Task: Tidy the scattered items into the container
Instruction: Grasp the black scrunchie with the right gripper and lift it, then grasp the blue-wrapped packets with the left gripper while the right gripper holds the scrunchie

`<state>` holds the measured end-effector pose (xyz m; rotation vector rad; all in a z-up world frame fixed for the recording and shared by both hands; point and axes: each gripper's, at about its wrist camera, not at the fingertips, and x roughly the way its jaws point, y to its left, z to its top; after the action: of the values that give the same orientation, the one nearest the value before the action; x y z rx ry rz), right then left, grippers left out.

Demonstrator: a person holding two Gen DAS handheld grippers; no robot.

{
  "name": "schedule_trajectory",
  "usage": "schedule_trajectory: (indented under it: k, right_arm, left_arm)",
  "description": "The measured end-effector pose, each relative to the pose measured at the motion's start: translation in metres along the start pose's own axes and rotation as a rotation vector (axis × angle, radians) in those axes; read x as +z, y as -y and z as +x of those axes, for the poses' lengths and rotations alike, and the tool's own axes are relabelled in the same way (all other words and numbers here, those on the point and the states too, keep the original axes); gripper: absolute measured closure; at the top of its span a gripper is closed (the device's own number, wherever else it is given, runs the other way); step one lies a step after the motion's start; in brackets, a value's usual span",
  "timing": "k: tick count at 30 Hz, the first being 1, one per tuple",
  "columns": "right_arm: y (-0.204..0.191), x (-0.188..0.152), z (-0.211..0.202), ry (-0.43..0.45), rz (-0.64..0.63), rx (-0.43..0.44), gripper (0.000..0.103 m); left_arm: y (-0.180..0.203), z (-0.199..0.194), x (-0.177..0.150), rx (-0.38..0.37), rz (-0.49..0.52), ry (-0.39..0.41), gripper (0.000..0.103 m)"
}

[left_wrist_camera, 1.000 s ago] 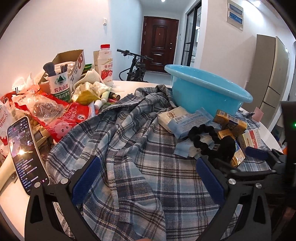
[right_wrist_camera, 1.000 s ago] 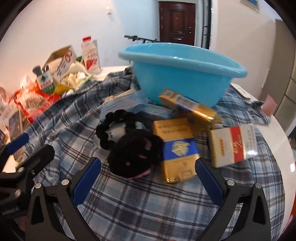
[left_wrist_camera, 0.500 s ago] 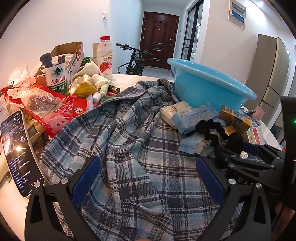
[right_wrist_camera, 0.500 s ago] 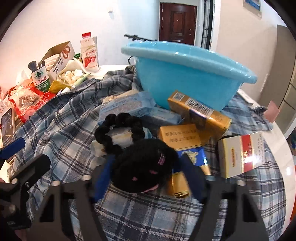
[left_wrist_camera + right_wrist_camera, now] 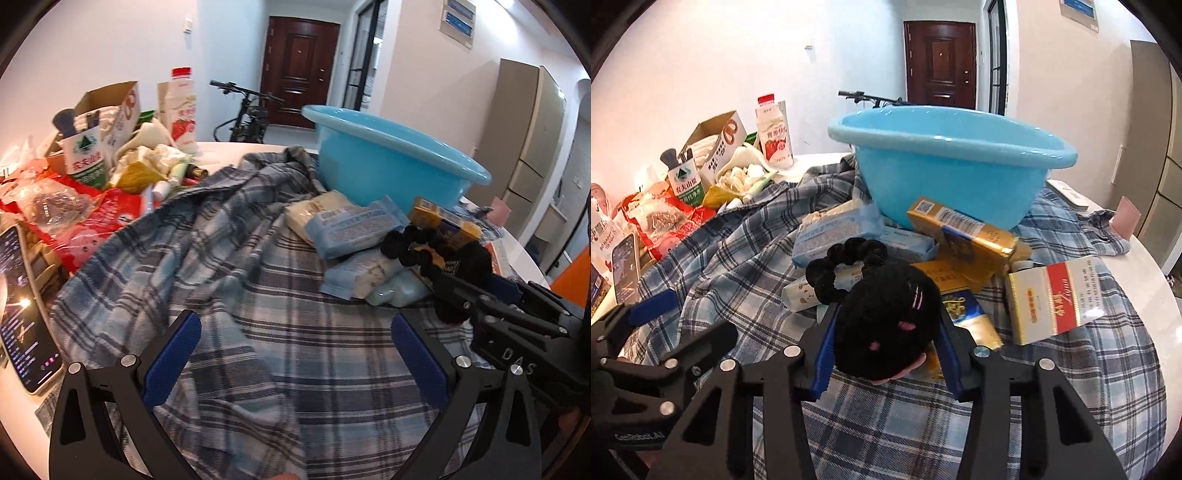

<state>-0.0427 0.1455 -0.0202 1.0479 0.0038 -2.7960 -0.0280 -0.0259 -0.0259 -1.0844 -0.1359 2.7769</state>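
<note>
Since 1.0 s ago: right gripper (image 5: 886, 325) jaws closed in, now clamping black plush toy (image 5: 890, 314) on plaid cloth (image 5: 746, 254) before blue basin (image 5: 945, 162) | left gripper (image 5: 295, 354) spread, empty | toy soft, light, squashes; hold mid-body.

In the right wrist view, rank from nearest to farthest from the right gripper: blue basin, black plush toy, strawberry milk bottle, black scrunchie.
1. black plush toy, clamped between the right gripper fingers.
2. black scrunchie, just beyond the toy, slightly left.
3. blue basin, behind the boxes, centre.
4. strawberry milk bottle, far left, by the wall.
</note>
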Motion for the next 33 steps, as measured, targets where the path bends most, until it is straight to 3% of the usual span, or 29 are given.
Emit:
schedule_trajectory:
  k: [10, 17, 24, 33]
  right_arm:
    - [0.032, -0.002, -0.028, 0.082, 0.083, -0.016, 0.053]
    - [0.054, -0.005, -0.034, 0.099, 0.123, -0.005, 0.053]
    - [0.071, -0.006, -0.034, 0.109, 0.144, 0.024, 0.053]
    - [0.086, -0.004, -0.035, 0.128, 0.166, 0.049, 0.053]
  left_arm:
    - [0.017, 0.012, 0.027, -0.085, 0.041, -0.046, 0.001]
    - [0.040, 0.044, 0.052, -0.120, 0.071, -0.135, 0.001]
    - [0.041, 0.088, 0.067, -0.083, 0.012, -0.236, 0.001]
    - [0.030, 0.110, 0.082, -0.136, -0.123, -0.263, 0.001]
